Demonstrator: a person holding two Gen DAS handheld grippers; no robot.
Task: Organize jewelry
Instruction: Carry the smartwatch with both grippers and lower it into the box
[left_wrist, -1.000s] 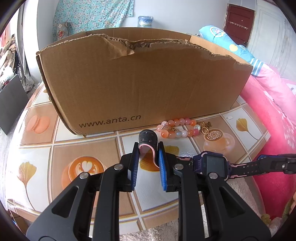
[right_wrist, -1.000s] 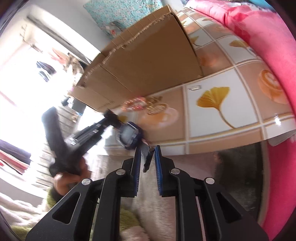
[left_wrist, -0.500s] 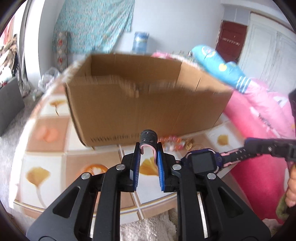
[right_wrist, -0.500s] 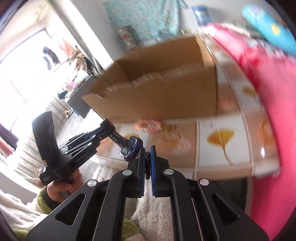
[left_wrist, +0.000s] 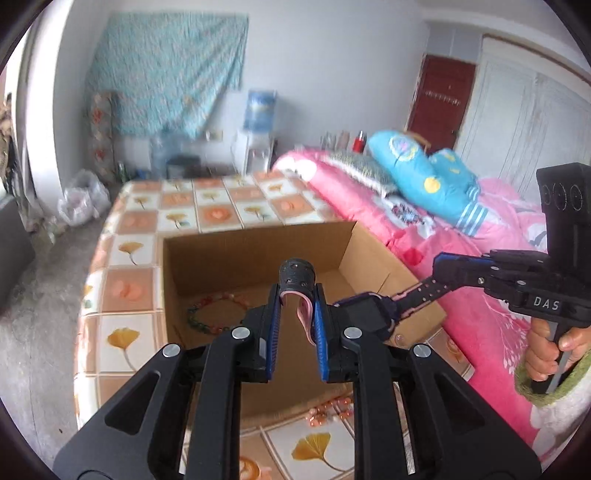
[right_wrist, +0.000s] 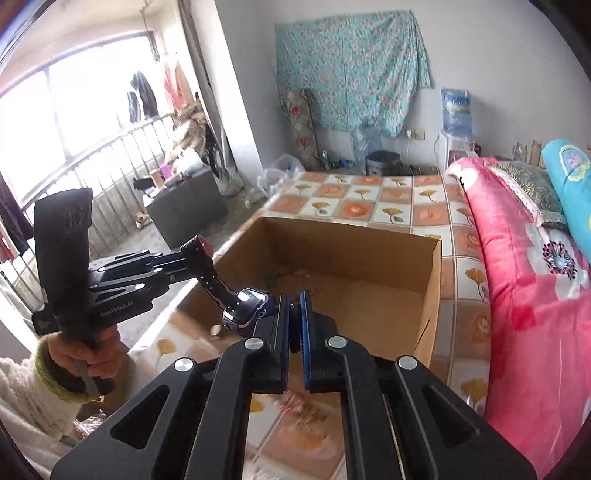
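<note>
Presently, the child's smartwatch (left_wrist: 364, 314) hangs in the air, held by both grippers at once. The left gripper (left_wrist: 295, 321) clenches one strap end: the pink underside of the band curls between its blue pads, and the dark perforated tip stands up just beyond the fingertips. The right gripper (right_wrist: 293, 332) is clamped tight on the other strap, its pads nearly touching, with the watch face just to the left of its fingers.

Change noted: a second ago the watch was low in front of the cardboard box (left_wrist: 369, 254), whose printed outer wall filled the left view, with the table edge just behind the fingers. Both hands have since risen and moved forward, so both cameras now look down into the open box. The right gripper has also closed fully on its strap in that time.

Inside the box, beyond the left fingertips, a beaded necklace (left_wrist: 218, 310) lies on the floor. A peach bead bracelet (left_wrist: 328, 410) remains on the tiled tablecloth (left_wrist: 125, 295) outside the front wall, below the left fingers; it is blurred, so its charm cannot be confirmed.

Assessment: the watch appears positioned over the front wall for lowering into the box. The bracelet awaits sorting.
</note>
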